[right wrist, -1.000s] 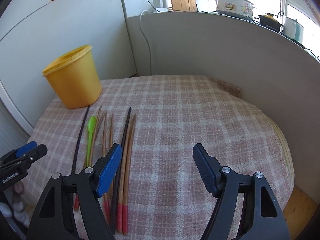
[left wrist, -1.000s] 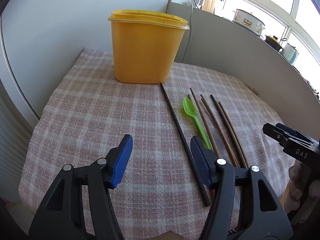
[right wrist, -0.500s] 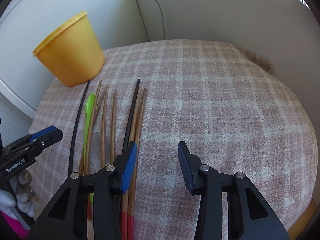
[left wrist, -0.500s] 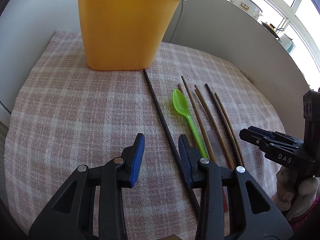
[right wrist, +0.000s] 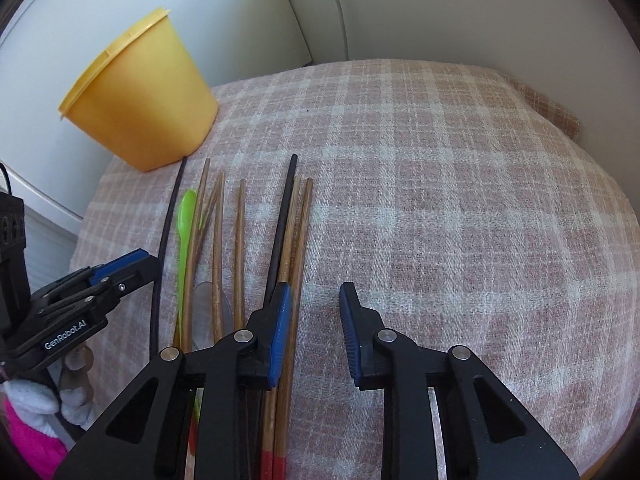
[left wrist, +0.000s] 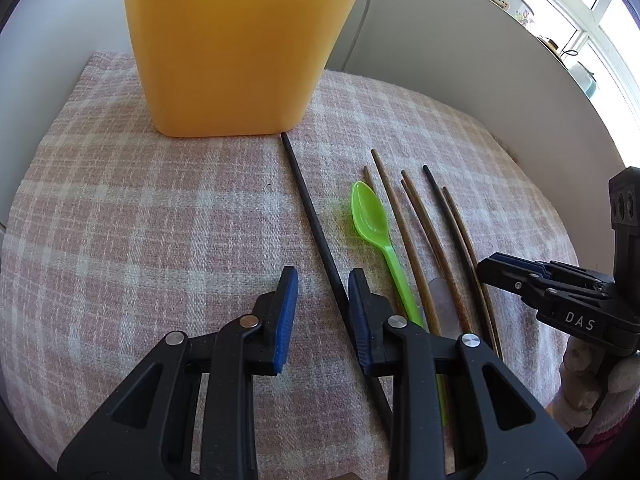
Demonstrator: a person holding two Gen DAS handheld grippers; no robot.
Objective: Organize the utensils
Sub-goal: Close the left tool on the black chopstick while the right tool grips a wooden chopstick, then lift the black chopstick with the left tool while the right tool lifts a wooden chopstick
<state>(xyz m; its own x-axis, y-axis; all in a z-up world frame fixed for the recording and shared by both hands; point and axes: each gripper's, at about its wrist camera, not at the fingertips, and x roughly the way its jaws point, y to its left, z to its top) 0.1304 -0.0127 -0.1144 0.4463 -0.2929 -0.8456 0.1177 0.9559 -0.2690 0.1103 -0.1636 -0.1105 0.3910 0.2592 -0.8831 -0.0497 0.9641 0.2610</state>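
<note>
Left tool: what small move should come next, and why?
Probably lower the left tool onto the long black chopstick. Its jaws are closing with the stick just inside the right pad, not yet pinched, and the yellow container stands just beyond.

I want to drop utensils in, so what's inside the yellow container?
Its inside cannot be seen: the yellow container shows only its outer wall and rim in both views. A black chopstick ends at its base.
</note>
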